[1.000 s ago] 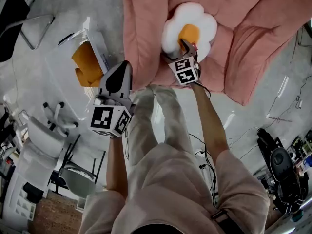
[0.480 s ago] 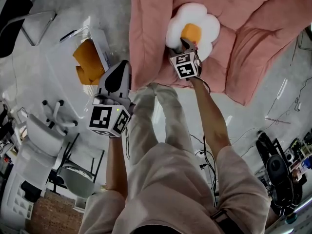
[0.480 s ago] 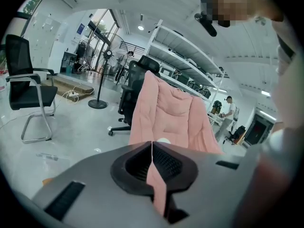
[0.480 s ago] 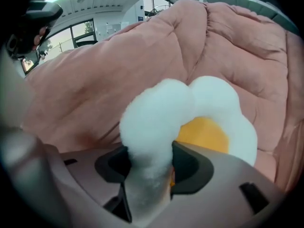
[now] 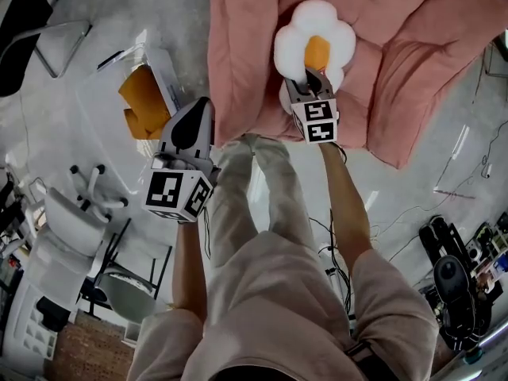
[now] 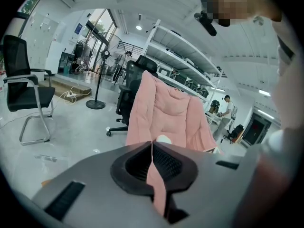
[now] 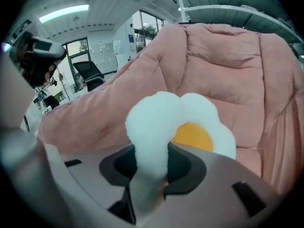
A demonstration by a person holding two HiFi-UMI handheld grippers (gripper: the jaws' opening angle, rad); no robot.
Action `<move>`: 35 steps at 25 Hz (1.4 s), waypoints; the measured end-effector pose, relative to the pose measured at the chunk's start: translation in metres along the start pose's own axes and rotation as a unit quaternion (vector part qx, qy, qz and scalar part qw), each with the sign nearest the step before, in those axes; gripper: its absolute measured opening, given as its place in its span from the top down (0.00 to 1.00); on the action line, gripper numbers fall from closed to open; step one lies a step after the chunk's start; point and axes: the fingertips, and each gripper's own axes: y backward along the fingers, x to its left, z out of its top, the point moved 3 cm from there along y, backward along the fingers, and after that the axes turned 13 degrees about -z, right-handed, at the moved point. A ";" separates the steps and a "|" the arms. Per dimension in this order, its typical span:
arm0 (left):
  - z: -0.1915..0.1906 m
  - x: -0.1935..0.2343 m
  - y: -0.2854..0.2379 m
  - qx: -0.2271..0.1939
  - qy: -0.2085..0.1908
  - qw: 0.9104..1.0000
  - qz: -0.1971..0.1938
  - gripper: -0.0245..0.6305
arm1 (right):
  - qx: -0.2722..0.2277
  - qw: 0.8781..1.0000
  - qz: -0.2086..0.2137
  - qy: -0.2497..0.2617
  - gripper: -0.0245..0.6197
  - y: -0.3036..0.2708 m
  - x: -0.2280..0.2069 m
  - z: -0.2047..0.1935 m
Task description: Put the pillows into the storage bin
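Note:
A white fried-egg pillow [image 5: 313, 42] with an orange yolk lies on a pink padded lounge chair [image 5: 413, 46]. My right gripper [image 5: 312, 80] is at its near edge. In the right gripper view the jaws are closing on a white lobe of the pillow [image 7: 156, 122], which is pinched narrow between the pads. My left gripper [image 5: 193, 116] hangs over the floor beside the chair, shut with nothing in it. Left of it stands a clear storage bin [image 5: 99, 94] holding an orange pillow [image 5: 141, 101].
A black office chair [image 5: 32, 30] stands at the far left and a white chair base [image 5: 75, 205] near my left side. Cables [image 5: 337, 240] trail on the floor by my legs. The left gripper view shows the pink chair [image 6: 166, 110], shelving and a distant person [image 6: 229, 112].
My right gripper has shifted a little right along the pillow's near edge and its jaws have come together on a white lobe. The left gripper has stayed where it was.

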 end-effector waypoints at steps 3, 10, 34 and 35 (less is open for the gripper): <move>0.000 -0.005 -0.002 -0.001 -0.002 1.000 -0.003 0.94 | -0.034 0.999 -0.002 -0.032 0.75 0.029 -0.010 0.015; 0.005 -0.014 -0.005 -0.007 -0.008 1.000 -0.005 0.94 | -0.103 0.993 0.007 -0.048 0.75 0.101 -0.016 0.055; 0.024 0.051 0.153 -0.114 0.020 0.985 0.127 0.94 | -0.323 0.925 0.193 0.053 0.76 0.214 0.180 0.270; 0.020 0.058 0.169 -0.121 0.026 0.982 0.140 0.94 | -0.324 0.921 0.207 0.059 0.76 0.214 0.198 0.273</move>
